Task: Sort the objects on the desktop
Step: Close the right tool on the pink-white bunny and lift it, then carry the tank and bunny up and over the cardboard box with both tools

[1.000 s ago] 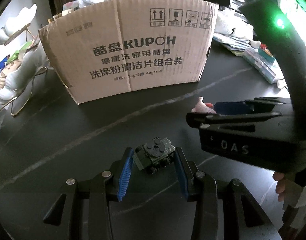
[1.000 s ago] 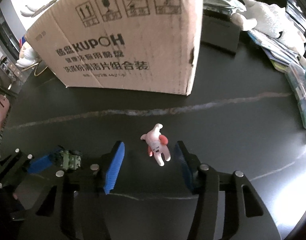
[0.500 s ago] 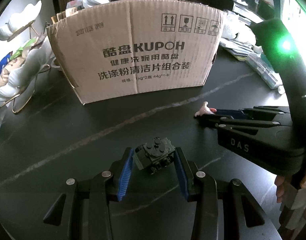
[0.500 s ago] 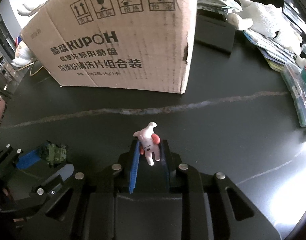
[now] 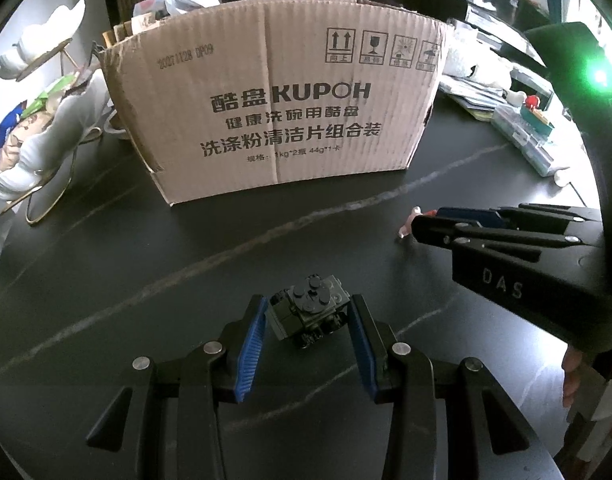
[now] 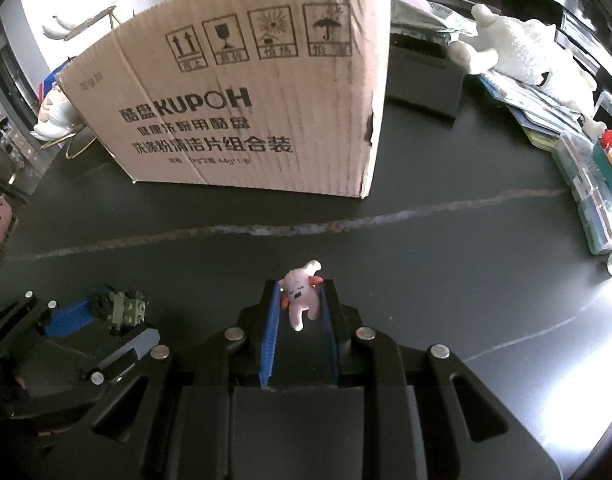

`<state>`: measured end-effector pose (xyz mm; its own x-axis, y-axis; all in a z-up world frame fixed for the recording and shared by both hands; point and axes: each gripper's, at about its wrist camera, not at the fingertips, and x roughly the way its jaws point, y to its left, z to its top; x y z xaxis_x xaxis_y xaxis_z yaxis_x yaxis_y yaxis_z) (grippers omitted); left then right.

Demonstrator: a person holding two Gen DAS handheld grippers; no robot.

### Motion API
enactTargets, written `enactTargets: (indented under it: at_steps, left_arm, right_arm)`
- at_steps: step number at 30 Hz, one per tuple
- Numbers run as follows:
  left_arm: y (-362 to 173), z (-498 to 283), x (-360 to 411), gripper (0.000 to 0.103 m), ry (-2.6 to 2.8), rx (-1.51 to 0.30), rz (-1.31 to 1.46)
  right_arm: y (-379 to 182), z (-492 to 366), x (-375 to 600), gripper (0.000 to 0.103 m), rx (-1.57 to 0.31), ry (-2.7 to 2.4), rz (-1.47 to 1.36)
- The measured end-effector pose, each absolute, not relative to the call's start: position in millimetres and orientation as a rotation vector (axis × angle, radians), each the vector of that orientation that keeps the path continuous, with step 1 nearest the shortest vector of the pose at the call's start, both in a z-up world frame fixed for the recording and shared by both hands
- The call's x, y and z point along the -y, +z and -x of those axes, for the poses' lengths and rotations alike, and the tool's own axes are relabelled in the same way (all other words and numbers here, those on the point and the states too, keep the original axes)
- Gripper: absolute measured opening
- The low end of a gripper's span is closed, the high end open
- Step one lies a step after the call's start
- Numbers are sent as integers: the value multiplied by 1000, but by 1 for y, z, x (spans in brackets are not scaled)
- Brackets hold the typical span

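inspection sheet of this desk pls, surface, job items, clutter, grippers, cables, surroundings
surface: dark table with pale veins, glare at right.
job's things: pink figurine; dark brick tank; open cardboard box behind both.
clutter: white plush, clear organiser cases, papers, a small black box, white ornament on a gold wire stand.
grippers: right gripper shut on the figurine; left gripper shut on the tank, which sits skewed between the pads.
cables: nothing seen.
surroundings: dim room; a person's fingers at the right edge.
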<state>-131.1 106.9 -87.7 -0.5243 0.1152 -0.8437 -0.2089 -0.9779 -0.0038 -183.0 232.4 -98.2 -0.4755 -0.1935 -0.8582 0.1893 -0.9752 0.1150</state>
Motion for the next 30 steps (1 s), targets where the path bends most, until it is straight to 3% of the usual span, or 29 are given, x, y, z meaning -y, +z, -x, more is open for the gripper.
enactTargets:
  at_steps: [30]
  left_arm:
    - [-47,102,-69,38,2663,-69,1372]
  right_arm:
    - [-39,126,-215,18,-2,-2576,-1312]
